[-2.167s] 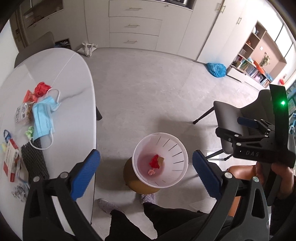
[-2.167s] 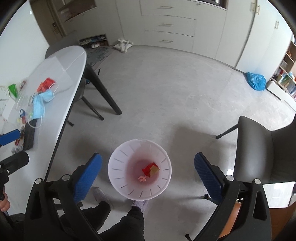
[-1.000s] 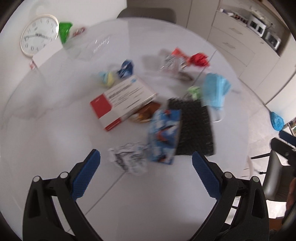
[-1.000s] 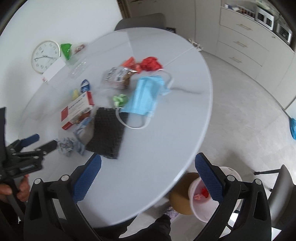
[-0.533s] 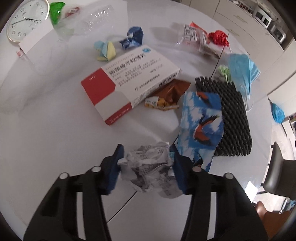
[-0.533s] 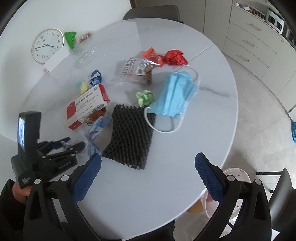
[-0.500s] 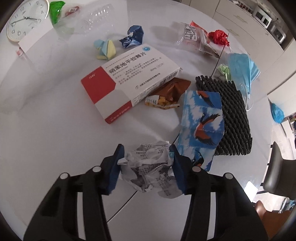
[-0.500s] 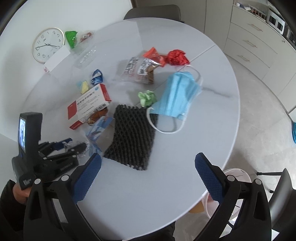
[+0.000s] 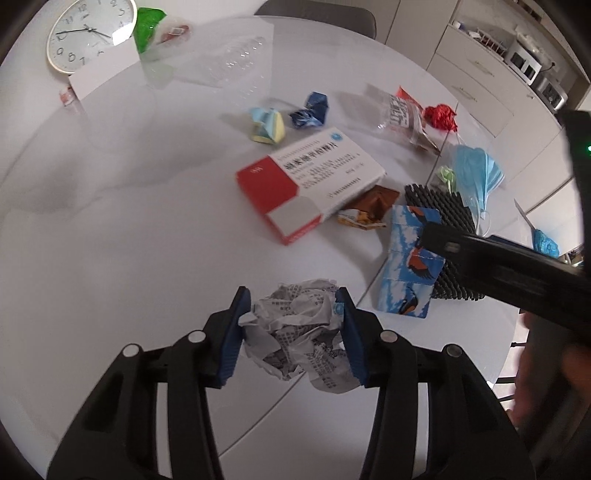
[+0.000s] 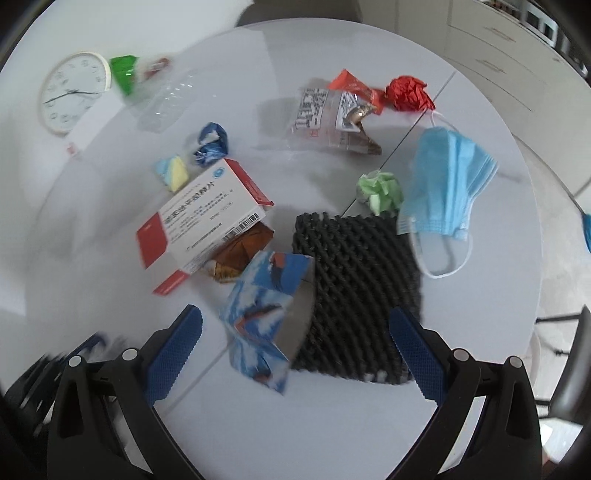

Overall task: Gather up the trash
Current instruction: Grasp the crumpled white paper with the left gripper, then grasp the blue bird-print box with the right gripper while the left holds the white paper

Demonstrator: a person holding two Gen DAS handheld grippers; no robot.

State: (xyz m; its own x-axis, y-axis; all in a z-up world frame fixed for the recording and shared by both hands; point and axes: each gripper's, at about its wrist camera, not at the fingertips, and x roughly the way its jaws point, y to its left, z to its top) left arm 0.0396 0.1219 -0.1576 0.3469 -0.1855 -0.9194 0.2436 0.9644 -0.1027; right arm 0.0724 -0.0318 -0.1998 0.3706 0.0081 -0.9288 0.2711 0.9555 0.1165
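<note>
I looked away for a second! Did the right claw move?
Yes. The right claw came closer, from beyond the round white table's edge to above the black mesh mat.

we see a white table (image 9: pixel 110 221) under and all around the jaws. far ahead and left of the jaws sits a round white clock (image 9: pixel 90 35), its lower edge touching a white card (image 9: pixel 103 72). straight ahead past the table's far edge we spot a grey chair back (image 9: pixel 317 16). ahead-right of the jaws are white drawer cabinets (image 9: pixel 476 74) with appliances (image 9: pixel 524 62) on top. right of the jaws in the right wrist view we get grey floor (image 10: pixel 557 229).
</note>
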